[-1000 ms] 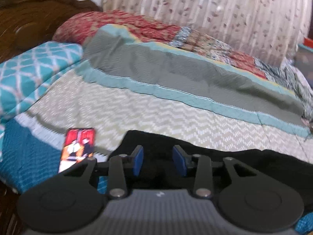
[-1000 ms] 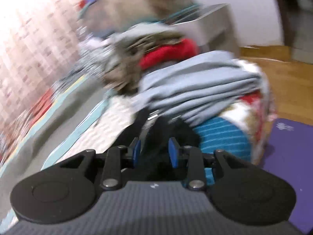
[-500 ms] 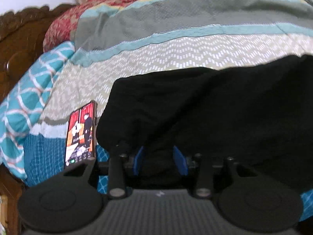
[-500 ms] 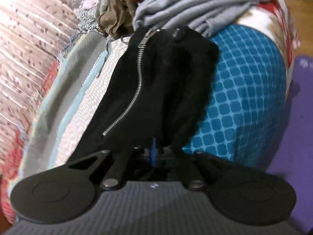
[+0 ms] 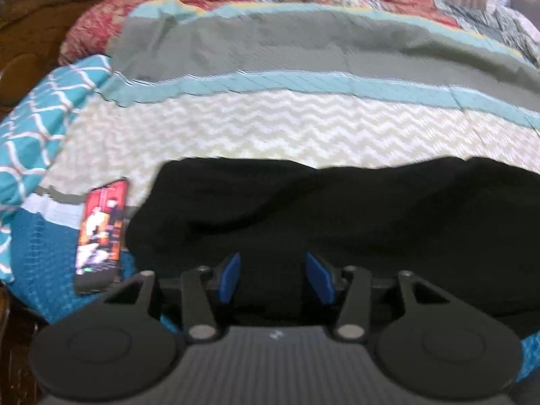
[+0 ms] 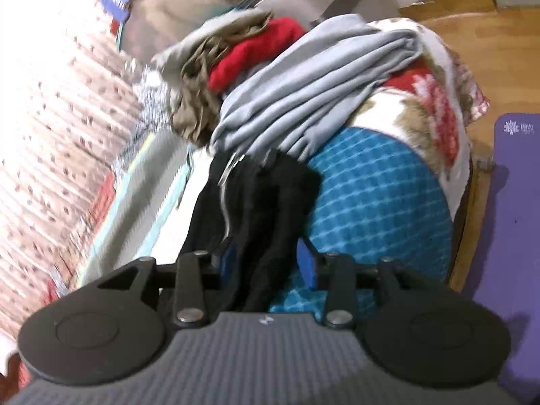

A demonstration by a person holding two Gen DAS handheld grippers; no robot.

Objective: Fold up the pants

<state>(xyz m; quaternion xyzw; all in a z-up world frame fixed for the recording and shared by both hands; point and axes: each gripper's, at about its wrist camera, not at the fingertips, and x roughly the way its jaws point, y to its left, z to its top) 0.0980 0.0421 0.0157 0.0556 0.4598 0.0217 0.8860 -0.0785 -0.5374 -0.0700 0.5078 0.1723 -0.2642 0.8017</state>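
Observation:
The black pants point(image 5: 337, 209) lie in a long band across the near edge of the bed. My left gripper point(image 5: 273, 266) hovers over their left end. Its jaws are opening, and black cloth lies loose between the blue pads point(image 5: 229, 276) without being pinched. In the right wrist view the other end of the pants point(image 6: 270, 195), with its silver zipper point(image 6: 225, 199), runs in bunched folds away from my right gripper point(image 6: 266, 258). Those jaws are opening too. The cloth passes between the pads, which stand apart from it.
A phone point(image 5: 101, 233) with a lit screen lies just left of the pants. A teal patterned pillow point(image 5: 33, 128) and a wooden headboard point(image 5: 27, 33) are at the left. Beyond the right end, grey cloth point(image 6: 320, 94) and red clothes point(image 6: 256, 50) are piled. A purple mat point(image 6: 513, 219) lies on the floor.
The right gripper was shut on the pants half a second ago and now stands open, pulled back from them. The left jaws have spread wider, and more of the bed shows above the pants.

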